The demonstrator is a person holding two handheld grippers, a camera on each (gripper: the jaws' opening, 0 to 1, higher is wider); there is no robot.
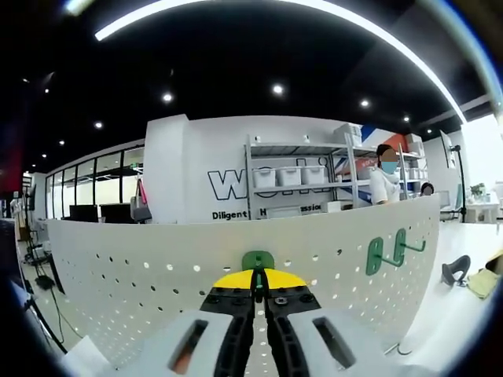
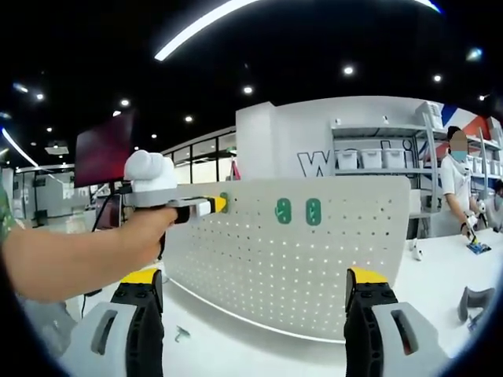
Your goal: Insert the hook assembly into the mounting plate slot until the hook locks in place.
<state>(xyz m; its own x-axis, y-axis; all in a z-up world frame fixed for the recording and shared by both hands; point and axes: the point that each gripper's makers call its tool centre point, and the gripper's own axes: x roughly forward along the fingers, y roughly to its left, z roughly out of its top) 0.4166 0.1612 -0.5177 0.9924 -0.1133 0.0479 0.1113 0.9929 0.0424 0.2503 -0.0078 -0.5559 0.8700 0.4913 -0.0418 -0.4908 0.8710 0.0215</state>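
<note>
Left gripper [image 1: 258,292] has its jaws drawn together on a green hook [image 1: 257,261], pinched at the yellow tips and pressed against the white pegboard [image 1: 141,275] that serves as the mounting plate. The hook's rounded green head shows just above the tips, close to the board's upper edge. Whether its back is seated in a slot I cannot tell, since the jaws cover that part. Two more green hooks [image 1: 385,253] hang on the board well off to the right, their prongs sticking out from the surface.

From the right gripper view, the left gripper [image 2: 206,206] comes in from the left, held in a person's hand [image 2: 145,228], its tip touching the pegboard [image 2: 314,267] at the top left corner with a bit of green hook [image 2: 224,202] at the contact point. The two hung hooks [image 2: 298,210] sit side by side near the board's top edge. Right gripper [image 2: 255,290] stands with jaws wide apart and nothing between them, hanging back from the board above the white table [image 2: 236,345].
</note>
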